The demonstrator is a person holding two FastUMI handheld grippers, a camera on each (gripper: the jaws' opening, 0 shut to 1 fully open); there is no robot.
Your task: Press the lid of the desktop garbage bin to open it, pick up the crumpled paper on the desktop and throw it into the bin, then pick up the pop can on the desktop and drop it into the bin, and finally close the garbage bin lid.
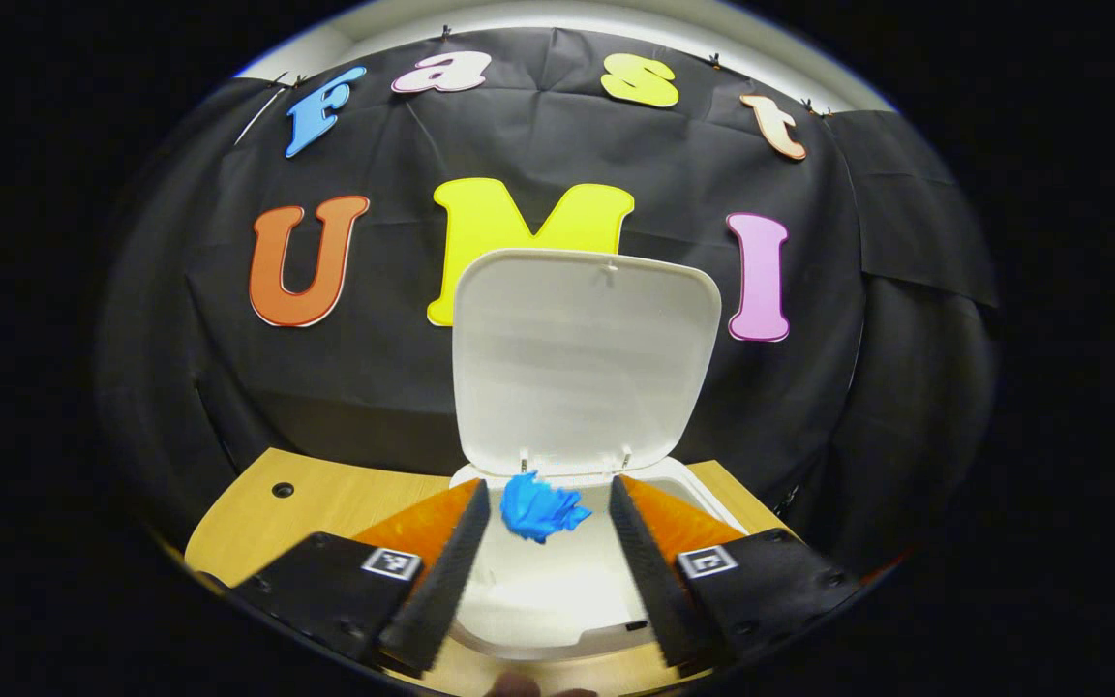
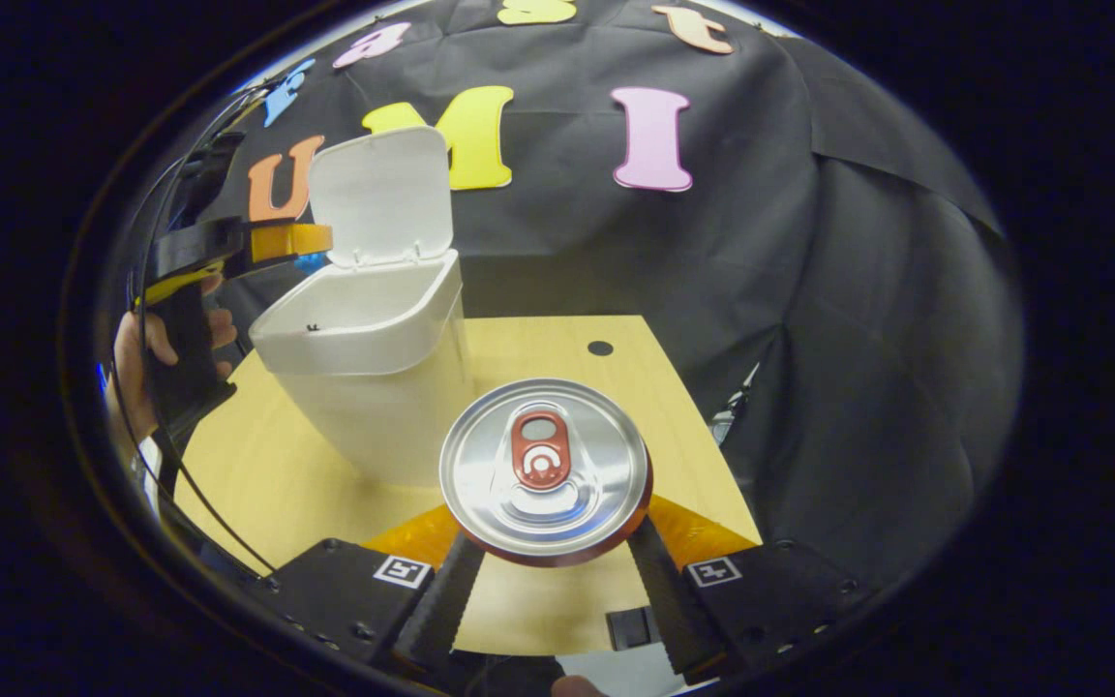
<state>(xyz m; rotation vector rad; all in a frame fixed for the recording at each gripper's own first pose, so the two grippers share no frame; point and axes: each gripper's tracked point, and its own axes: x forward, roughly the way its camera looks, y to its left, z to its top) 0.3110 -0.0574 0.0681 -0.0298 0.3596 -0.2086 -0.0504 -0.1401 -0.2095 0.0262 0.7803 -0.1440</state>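
Blue crumpled paper (image 1: 540, 509) hangs loose between your left gripper (image 1: 546, 513)'s wide-spread fingers over the open white plastic bin (image 1: 567, 581), while your right gripper (image 2: 548, 552) clasps the silver-topped pop can (image 2: 545, 469), which I judge could slip if tilted.

In the left gripper view, the near rim of the garbage bin (image 1: 557, 647) is partly covered by the left gripper (image 1: 546, 508) and its fingers, and the bin's inside floor cannot be made out past the blue crumpled paper (image 1: 540, 507). Whether the paper touches either finger is unclear.

In the right gripper view, the pop can (image 2: 545, 469) shows its top alone; its body is hidden beneath. The person's hand (image 2: 136, 373) at the far left is half covered by the handle it grips.
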